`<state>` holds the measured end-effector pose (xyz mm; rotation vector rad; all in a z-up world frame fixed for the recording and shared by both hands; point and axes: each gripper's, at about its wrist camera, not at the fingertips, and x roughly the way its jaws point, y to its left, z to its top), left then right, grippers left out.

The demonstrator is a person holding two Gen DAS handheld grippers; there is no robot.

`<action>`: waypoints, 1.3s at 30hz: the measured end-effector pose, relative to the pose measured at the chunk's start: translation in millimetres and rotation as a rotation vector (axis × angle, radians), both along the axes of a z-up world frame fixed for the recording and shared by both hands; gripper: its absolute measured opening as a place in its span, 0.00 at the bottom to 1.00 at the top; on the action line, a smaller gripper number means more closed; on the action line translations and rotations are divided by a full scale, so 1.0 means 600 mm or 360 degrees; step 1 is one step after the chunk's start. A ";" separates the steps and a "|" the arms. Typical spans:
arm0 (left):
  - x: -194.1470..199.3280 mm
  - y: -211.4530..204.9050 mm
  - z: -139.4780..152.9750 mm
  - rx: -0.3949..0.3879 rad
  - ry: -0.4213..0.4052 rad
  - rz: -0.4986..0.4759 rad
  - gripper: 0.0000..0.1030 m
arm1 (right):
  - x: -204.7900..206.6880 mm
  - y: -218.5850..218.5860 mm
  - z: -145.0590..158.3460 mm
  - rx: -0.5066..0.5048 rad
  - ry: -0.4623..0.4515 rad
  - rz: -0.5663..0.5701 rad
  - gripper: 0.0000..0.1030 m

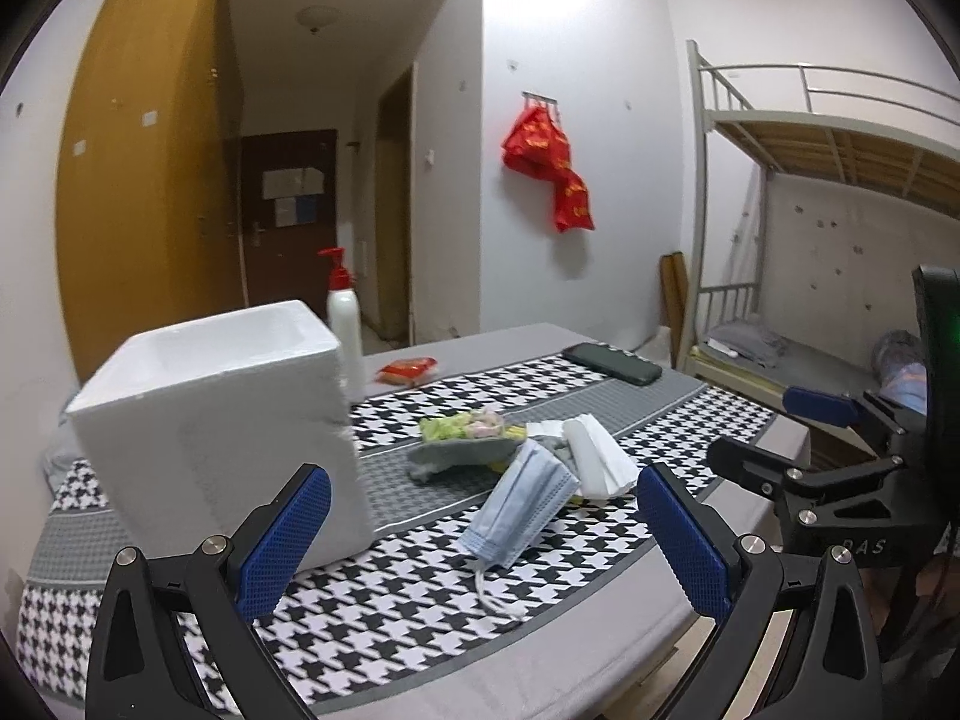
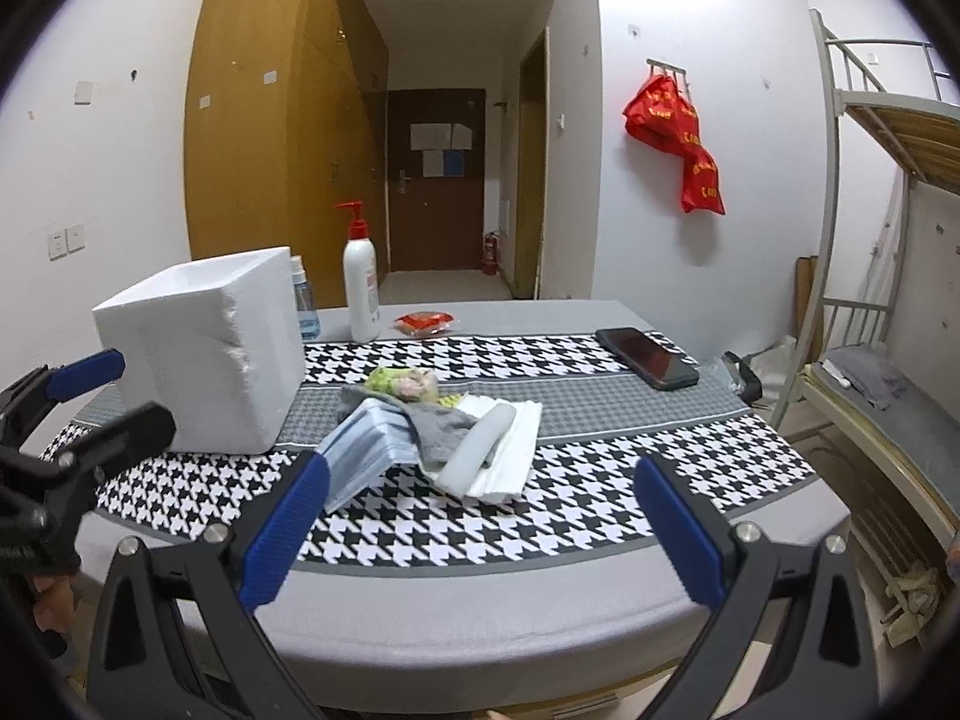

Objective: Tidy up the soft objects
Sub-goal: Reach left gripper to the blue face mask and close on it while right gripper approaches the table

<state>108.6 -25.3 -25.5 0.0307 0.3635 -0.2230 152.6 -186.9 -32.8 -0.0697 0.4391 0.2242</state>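
Edges: table (image 2: pixel 480 618) with a houndstooth cloth (image 2: pixel 600 516); its near grey edge runs just ahead of the right gripper (image 2: pixel 480 516), and the far edge lies behind the bottles.
Open room: bare cloth at 5 o'clock of the pile in the right wrist view, between pile and near edge; more bare cloth between pile and phone (image 2: pixel 648 357) at 2 o'clock.
Foam box (image 1: pixel 228 420): white, open-topped, upright, at 9 o'clock of the pile, near it but apart.
Soft pile: blue face mask (image 1: pixel 522 498) lying nearest, straps trailing toward the near edge; grey sock (image 2: pixel 438 426) over it; white folded tissues (image 2: pixel 504 450) touching at 3 o'clock; green-and-pink floral cloth (image 2: pixel 402 384) at 12 o'clock.
Far items: pump bottle (image 2: pixel 360 288), small blue bottle (image 2: pixel 306 306), red packet (image 2: pixel 423 321).
Left gripper (image 1: pixel 480 534): fingers spread wide, empty, mask between and beyond the pads.
Right gripper: spread wide, empty, hovering before the near edge.
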 end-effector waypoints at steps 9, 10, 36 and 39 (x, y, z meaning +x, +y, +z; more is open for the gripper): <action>0.050 -0.006 -0.021 -0.0003 0.0097 -0.0070 0.99 | 0.047 -0.013 -0.010 0.0025 0.0066 -0.0024 0.99; 0.055 -0.008 -0.024 0.0002 0.0105 -0.0069 0.99 | 0.053 -0.015 -0.012 0.0019 0.0069 -0.0032 0.99; 0.174 -0.064 -0.090 0.0209 0.0405 -0.0243 0.87 | 0.139 -0.049 -0.068 0.0053 0.0218 -0.0052 0.99; 0.184 -0.069 -0.096 0.0228 0.0441 -0.0279 0.80 | 0.150 -0.052 -0.074 0.0047 0.0236 -0.0061 0.99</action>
